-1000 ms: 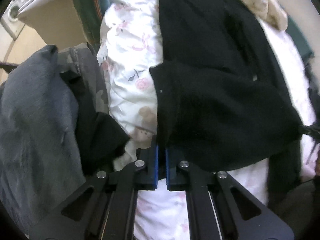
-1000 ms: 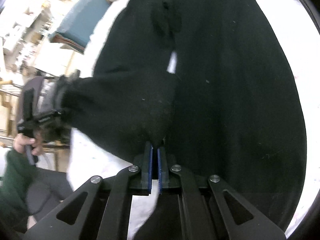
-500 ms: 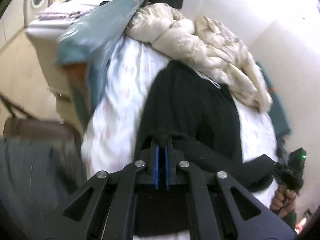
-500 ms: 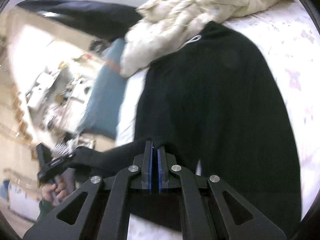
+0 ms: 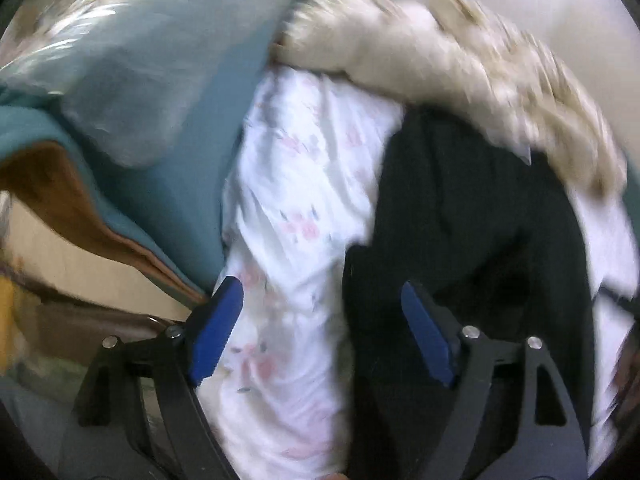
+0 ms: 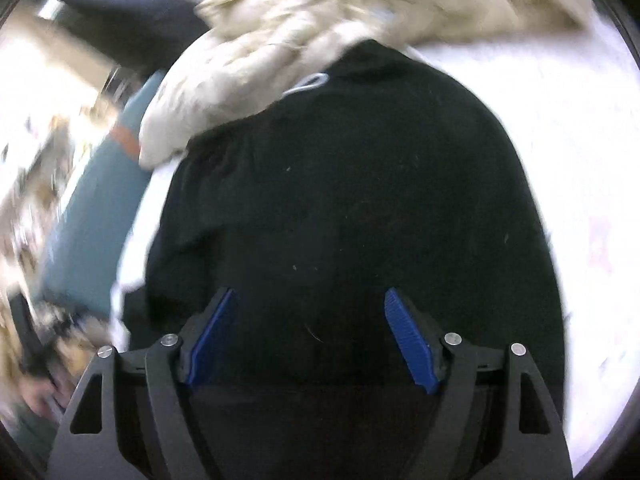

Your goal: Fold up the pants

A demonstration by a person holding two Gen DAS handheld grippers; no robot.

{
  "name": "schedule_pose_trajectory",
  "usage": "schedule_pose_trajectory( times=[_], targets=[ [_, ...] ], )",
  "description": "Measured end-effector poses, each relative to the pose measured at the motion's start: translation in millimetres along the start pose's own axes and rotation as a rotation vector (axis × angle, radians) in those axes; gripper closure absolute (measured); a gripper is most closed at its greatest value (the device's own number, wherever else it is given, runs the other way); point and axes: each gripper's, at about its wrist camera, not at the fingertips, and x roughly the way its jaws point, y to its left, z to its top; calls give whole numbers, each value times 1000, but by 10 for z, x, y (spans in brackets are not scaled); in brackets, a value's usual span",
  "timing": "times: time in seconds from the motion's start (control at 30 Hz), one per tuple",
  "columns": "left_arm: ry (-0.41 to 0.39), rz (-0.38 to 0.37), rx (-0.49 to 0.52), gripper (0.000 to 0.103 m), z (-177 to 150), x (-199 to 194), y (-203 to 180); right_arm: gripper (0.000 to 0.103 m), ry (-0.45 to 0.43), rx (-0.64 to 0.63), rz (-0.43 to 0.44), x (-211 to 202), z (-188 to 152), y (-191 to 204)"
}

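Note:
The black pants [image 6: 352, 216] lie folded over on the white floral bedsheet [image 5: 296, 216]. They also show at the right of the left wrist view [image 5: 480, 240]. My left gripper [image 5: 320, 320] is open and empty, over the pants' left edge and the sheet. My right gripper [image 6: 310, 336] is open and empty, directly above the black fabric. A white drawstring [image 6: 308, 84] shows at the pants' far end. Both views are motion-blurred.
A crumpled cream duvet [image 6: 340, 24] lies at the far end of the bed, overlapping the pants' far edge; it also shows in the left wrist view [image 5: 460, 64]. A teal pillow or cushion [image 5: 160, 92] sits at the bed's left side. Cluttered room beyond [image 6: 36, 152].
Both grippers were shut on the black pants and carried the fabric toward the duvet end. Now both have opened and let go, and the pants lie doubled on the bed.

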Motion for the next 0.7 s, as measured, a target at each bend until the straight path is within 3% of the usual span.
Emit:
schedule_pose_trajectory(
  times=[0.17,0.27,0.4,0.47,0.53,0.63,0.7],
  targets=[
    [47,77,302,24,-93,351,-432,24,55,-193,-37,126,-57,206],
    [123,104,442,24,-150,629,-643,24,53,-191,-15,179,-44,289],
    [125,160,551,24,-43,897,-878,24,65,-184,-8,316,-26,357],
    [53,246,509,24,194,960,-851,24,72,-191,-17,382,-1,372],
    [-27,272,343,24,491,889,-652,24,67,-193,-30,411,30,355],
    [-115,152,8,21,822,669,-187,24,51,-170,-55,452,122,268],
    [-122,121,19,20,825,641,-178,24,48,-152,-69,479,173,196]
  ],
)
